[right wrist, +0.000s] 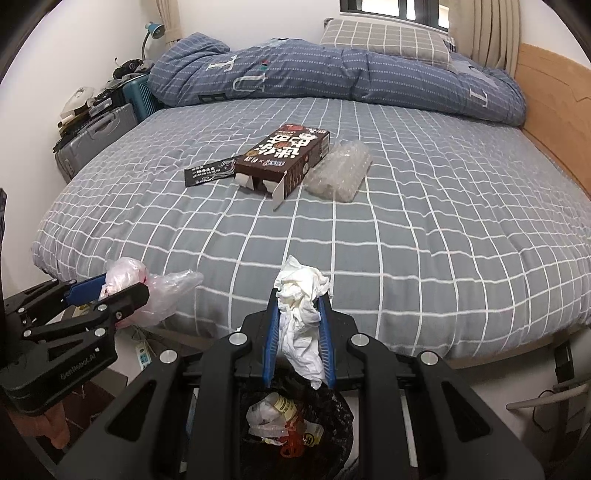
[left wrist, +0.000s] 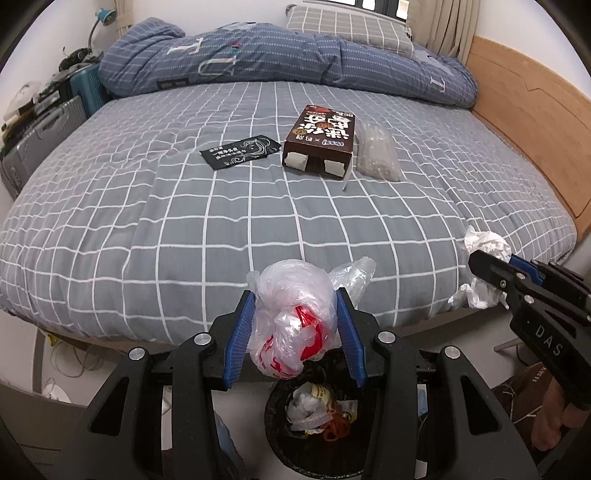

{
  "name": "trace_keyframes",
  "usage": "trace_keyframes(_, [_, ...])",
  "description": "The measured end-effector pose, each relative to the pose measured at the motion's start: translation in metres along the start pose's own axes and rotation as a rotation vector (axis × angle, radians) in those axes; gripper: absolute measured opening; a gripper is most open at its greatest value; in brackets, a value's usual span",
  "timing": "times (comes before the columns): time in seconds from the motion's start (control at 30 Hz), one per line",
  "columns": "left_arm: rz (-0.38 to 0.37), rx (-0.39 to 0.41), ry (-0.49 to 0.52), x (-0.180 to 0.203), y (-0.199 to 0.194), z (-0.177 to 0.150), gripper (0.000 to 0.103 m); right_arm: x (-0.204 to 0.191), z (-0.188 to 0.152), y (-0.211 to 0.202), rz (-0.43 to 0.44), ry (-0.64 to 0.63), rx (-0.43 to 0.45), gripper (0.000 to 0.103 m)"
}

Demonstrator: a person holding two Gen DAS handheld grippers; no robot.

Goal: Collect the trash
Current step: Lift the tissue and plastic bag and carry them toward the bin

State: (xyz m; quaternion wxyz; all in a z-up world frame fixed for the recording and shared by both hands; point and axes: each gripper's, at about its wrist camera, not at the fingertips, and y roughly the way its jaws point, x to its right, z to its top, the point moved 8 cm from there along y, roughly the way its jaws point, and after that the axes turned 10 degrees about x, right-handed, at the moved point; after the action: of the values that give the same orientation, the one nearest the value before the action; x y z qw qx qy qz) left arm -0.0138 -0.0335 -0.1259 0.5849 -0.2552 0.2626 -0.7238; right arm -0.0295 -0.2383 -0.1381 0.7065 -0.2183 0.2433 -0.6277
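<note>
My left gripper (left wrist: 295, 295) is shut on a crumpled clear plastic bag with red print (left wrist: 295, 317), held over the black-lined trash bin (left wrist: 275, 439) on the floor by the bed. The same bag (right wrist: 125, 280) and left gripper (right wrist: 118, 291) show at the left of the right wrist view. My right gripper (right wrist: 299, 299) is shut on a wad of white tissue (right wrist: 301, 317) above the bin (right wrist: 343, 424). That tissue (left wrist: 487, 243) and right gripper (left wrist: 491, 273) appear at the right of the left wrist view. On the bed lie a brown carton (left wrist: 321, 138), a black sachet (left wrist: 240, 151) and bubble wrap (left wrist: 376, 153).
The bin holds several scraps of trash (right wrist: 280, 417). A folded blue quilt (left wrist: 277, 59) and pillow (left wrist: 351, 29) lie at the bed's head. Suitcases (left wrist: 44, 136) stand left of the bed, a wooden bed board (left wrist: 535, 122) on the right. A power strip (right wrist: 144, 354) lies on the floor.
</note>
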Motion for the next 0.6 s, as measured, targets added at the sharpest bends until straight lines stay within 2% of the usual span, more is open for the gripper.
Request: trace_keyframes(0.6, [-0.011, -0.061, -0.009, 0.011, -0.022, -0.040, 0.043, -0.003, -0.051, -0.023, -0.015, 0.006, -0.073, 0.019])
